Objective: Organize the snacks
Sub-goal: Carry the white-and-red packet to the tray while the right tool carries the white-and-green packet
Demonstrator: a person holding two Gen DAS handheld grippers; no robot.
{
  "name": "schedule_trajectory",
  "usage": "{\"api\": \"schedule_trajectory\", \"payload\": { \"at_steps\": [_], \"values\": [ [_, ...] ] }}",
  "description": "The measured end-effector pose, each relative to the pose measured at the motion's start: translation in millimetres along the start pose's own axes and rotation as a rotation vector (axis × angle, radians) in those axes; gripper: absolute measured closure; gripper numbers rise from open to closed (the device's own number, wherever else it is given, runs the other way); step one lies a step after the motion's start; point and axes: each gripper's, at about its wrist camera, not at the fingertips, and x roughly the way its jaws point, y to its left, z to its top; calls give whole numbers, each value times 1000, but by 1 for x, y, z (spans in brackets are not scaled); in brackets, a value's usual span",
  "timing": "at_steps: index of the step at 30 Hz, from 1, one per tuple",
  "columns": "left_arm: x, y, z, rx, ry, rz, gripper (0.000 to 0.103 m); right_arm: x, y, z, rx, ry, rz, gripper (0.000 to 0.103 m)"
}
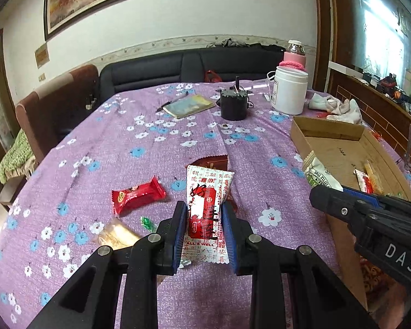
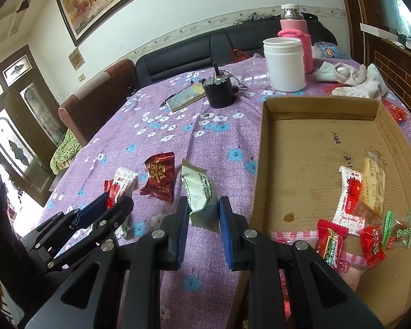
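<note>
My left gripper (image 1: 202, 208) is shut on a white and red snack packet (image 1: 208, 205), held above the purple flowered tablecloth (image 1: 123, 148). My right gripper (image 2: 202, 204) is shut on a white and green snack packet (image 2: 198, 192), just left of the cardboard box (image 2: 296, 148). The box holds several wrapped snacks (image 2: 350, 192). On the cloth lie a bright red snack (image 1: 137, 196), a dark red packet (image 2: 160, 176), a tan snack (image 1: 116, 235) and a small green candy (image 1: 148, 223). The right gripper (image 1: 326, 192) also shows in the left wrist view.
A white jar (image 2: 285, 64), pink flask (image 2: 294, 24), black motor-like object (image 2: 219, 90), notebook with pen (image 2: 185, 97), clear cup (image 2: 253, 72) and white cloth (image 2: 350, 78) stand at the table's far side. A sofa (image 1: 178, 68) is behind.
</note>
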Motion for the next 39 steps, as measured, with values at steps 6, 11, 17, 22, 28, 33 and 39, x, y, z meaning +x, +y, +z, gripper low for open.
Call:
{"api": "schedule_trajectory", "payload": {
  "at_steps": [6, 11, 17, 22, 28, 33, 39],
  "values": [
    [1, -3, -1, 8, 9, -9, 76, 2, -1, 0, 2, 6, 3, 82],
    [0, -7, -2, 20, 8, -14, 76, 1, -2, 0, 9, 0, 4, 82],
    [0, -9, -3, 27, 9, -23, 76, 1, -7, 1, 29, 4, 5, 82],
    [0, -8, -3, 20, 8, -24, 76, -10, -7, 4, 37, -31, 1, 82],
    [3, -2, -2, -5, 13, -20, 76, -26, -14, 3, 95, -51, -12, 82],
    [1, 1, -3, -15, 15, -38, 76, -71, -36, 6, 132, -116, -86, 82],
    [-18, -7, 0, -12, 7, -90, 76, -122, -71, 3, 156, -185, -181, 81]
  ]
}}
